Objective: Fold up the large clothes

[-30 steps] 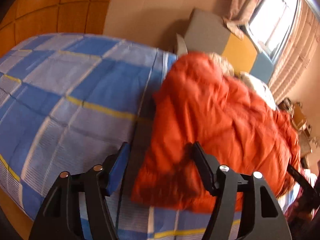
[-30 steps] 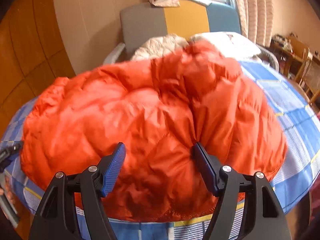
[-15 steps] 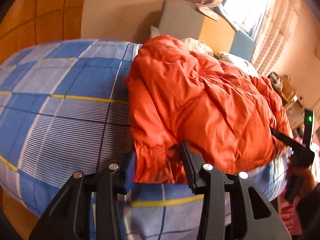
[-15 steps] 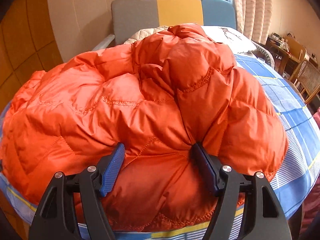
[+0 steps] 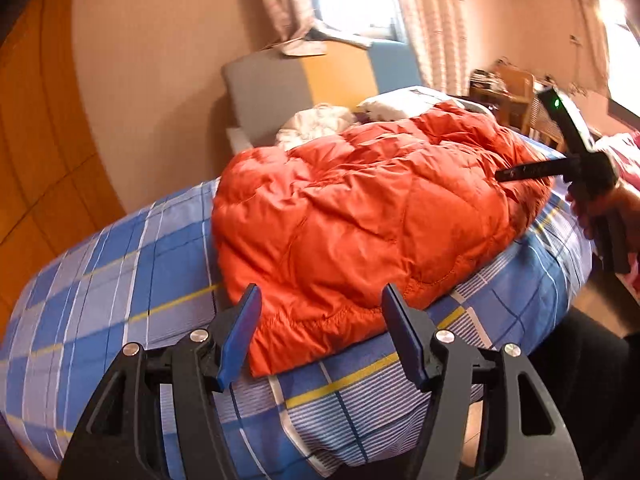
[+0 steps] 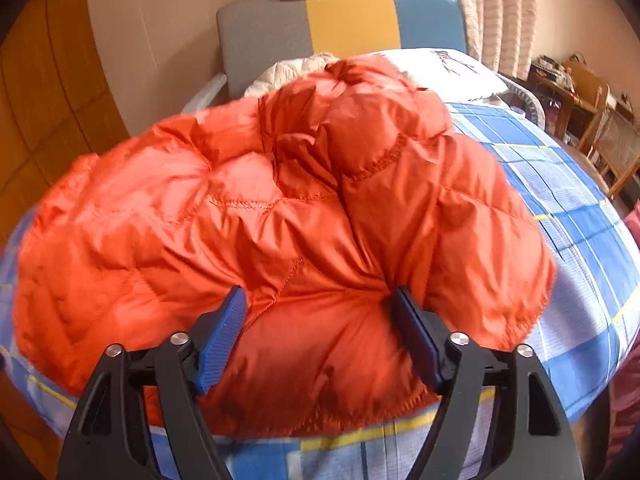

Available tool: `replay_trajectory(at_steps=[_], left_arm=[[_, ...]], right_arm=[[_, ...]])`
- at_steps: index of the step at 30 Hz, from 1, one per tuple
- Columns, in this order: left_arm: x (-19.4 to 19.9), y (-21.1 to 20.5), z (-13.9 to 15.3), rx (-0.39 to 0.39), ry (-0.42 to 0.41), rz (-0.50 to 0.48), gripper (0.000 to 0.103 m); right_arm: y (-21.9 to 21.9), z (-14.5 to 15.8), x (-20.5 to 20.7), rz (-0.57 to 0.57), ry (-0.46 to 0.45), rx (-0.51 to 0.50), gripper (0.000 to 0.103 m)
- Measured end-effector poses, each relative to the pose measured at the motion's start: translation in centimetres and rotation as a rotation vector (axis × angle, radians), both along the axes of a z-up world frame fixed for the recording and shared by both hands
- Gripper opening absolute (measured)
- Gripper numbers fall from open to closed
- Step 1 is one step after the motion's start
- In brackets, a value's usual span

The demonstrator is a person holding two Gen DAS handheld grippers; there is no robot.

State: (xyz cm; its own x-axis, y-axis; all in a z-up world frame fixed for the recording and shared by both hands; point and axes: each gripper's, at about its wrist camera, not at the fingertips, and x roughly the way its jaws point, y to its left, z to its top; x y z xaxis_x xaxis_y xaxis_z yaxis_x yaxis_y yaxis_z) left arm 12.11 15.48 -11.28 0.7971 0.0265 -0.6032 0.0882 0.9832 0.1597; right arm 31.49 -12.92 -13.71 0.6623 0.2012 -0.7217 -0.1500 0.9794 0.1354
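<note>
Left wrist view: showed the orange puffer jacket (image 5: 372, 216) heaped on the blue plaid bed (image 5: 120, 280), bulk running from centre out toward 2 o'clock. Left gripper (image 5: 322, 334) hung just off the near hem, jaws spread wide, nothing between the blue pads (image 5: 240, 340); hem corner lay in the gap's line of sight but apart from both pads. Caught the right gripper (image 5: 532, 170) at 3 o'clock in the same view, hand wrapped round its handle, fingers reaching over the far side of the jacket.

Right wrist view: filled almost edge to edge with the jacket (image 6: 280, 232), quilted and puffed, a rounded hump at 12 o'clock that looked like a hood or a doubled-over section, hard to say which. Right gripper (image 6: 318, 338) jaws spread as well, pads pressing into the padding on either side of a bulge, not closed on it. Pillow (image 6: 440, 72) and a tri-colour headboard (image 6: 340, 20) sat behind at 12 o'clock.

Judged as mid-fold: garment bunched rather than flat, no tidy rectangle yet, both tools between grips. Next move likely called for pinching the near hem at two spaced points, lifting clear of the bed and carrying it toward 12 o'clock. Slippery, springy filling; would want a deep bite on the stitched edge, or the fold would puff open again.
</note>
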Motion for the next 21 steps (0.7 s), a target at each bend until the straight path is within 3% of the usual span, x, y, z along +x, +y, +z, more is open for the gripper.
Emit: replay_trajectory(at_steps=[5,9,15,21], left_arm=[[1.1,-0.2,0.4,0.056,-0.008,-0.113,0.062],[2.2,0.0,0.4,0.118,-0.02,-0.174,0.063],[4.7,1.0,0.1,0.169,0.009,-0.255,0.063],[6.4,1.5,-1.0,0.201,0.052,-0.316,0.062]], right_arm=[[-2.9,0.3,-2.6,-0.001,0.019,0.146,0.078],[-6.4,-0.6,-4.0,-0.075,0.073,0.286,0.078],[-9.7,-2.5,-4.1,-0.209,0.128,0.381,0.078],[-11.0,-3.6,-3.2,-0.274,0.155,0.442,0.078]])
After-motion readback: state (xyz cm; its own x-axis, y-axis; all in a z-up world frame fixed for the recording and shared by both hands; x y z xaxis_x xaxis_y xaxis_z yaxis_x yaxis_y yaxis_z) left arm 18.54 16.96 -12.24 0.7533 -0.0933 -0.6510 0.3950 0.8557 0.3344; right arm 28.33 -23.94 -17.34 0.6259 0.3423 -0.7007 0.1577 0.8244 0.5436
